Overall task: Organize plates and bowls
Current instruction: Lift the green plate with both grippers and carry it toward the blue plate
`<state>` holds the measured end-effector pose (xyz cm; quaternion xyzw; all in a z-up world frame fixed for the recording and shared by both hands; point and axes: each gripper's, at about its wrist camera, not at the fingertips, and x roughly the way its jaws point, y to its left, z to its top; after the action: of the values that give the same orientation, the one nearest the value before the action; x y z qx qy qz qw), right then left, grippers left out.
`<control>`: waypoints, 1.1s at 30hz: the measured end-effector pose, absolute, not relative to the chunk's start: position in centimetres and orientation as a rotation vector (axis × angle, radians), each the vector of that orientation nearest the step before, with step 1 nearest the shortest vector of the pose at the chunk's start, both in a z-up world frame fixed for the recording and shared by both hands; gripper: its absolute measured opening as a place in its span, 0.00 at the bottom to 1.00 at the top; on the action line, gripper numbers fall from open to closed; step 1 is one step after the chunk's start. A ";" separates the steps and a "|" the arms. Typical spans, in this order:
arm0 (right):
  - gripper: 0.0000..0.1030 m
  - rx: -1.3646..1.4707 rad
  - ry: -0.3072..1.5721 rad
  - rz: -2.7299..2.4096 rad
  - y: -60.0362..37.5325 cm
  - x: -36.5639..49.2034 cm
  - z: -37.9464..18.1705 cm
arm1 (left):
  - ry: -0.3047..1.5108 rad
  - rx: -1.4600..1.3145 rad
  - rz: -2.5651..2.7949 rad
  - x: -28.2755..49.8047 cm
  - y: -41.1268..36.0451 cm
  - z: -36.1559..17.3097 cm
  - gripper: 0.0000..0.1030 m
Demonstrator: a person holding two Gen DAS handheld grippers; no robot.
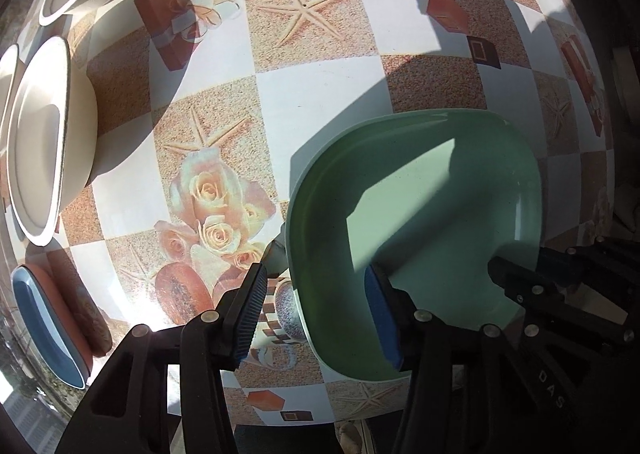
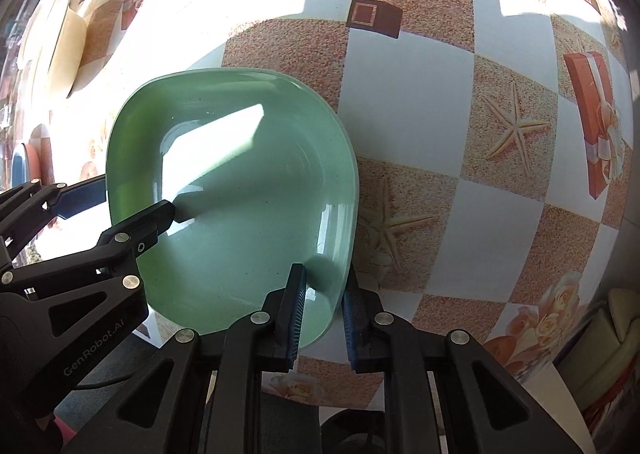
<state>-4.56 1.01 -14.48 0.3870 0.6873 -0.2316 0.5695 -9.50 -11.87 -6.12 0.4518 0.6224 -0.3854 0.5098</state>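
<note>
Your right gripper (image 2: 322, 318) straddles the near right rim of the green plate (image 2: 240, 190), its fingers narrowly parted and not visibly pinching. Your left gripper (image 1: 320, 318) gapes wide across the plate's left rim. Farther left on the surface (image 1: 312, 102) wait white bowls (image 1: 48, 142).

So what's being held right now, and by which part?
The green plate: the right gripper straddles its near right rim, the left gripper straddles its left rim. Whether either actually clamps it cannot be told.
</note>
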 end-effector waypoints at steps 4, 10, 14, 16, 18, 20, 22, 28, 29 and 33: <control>0.19 0.921 1.608 -0.560 0.8 -5.4 -14.5 | 1.494 1.107 -0.955 -9.8 -12.0 -5.8 0.46; 0.19 1.011 1.602 -0.540 0.7 -6.3 -14.8 | 1.432 1.213 -1.002 -11.9 -11.9 -5.1 0.34; 0.19 0.999 1.614 -0.501 1.8 -5.4 -14.9 | 1.457 1.210 -0.987 -11.3 -9.4 -5.2 0.34; 0.19 0.975 1.624 -0.484 2.4 -4.6 -14.9 | 1.460 1.205 -0.976 -10.1 -8.1 -5.5 0.34; 0.19 0.958 1.630 -0.469 2.8 -3.8 -15.0 | 1.466 1.197 -0.965 -9.1 -7.3 -5.7 0.34; 0.19 0.945 1.632 -0.461 3.3 -3.0 -15.0 | 1.470 1.188 -0.957 -7.8 -6.3 -6.6 0.34; 0.19 0.944 1.633 -0.456 3.8 -2.0 -14.9 | 1.468 1.185 -0.953 -7.1 -5.5 -6.9 0.34; 0.19 0.943 1.649 -0.448 5.9 -0.1 -15.4 | 1.431 1.207 -0.971 -5.5 -3.0 -7.2 0.34; 0.19 0.939 1.655 -0.447 6.4 0.3 -15.5 | 1.425 1.212 -0.977 -5.2 -2.5 -7.2 0.34; 0.19 0.940 1.665 -0.433 7.6 1.7 -15.8 | 1.406 1.236 -0.993 -3.6 -0.6 -7.4 0.34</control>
<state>1.70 7.63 -15.85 0.3983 0.7054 -0.1833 0.5569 -3.59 -0.58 -7.38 0.5088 0.5785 -0.4088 0.4893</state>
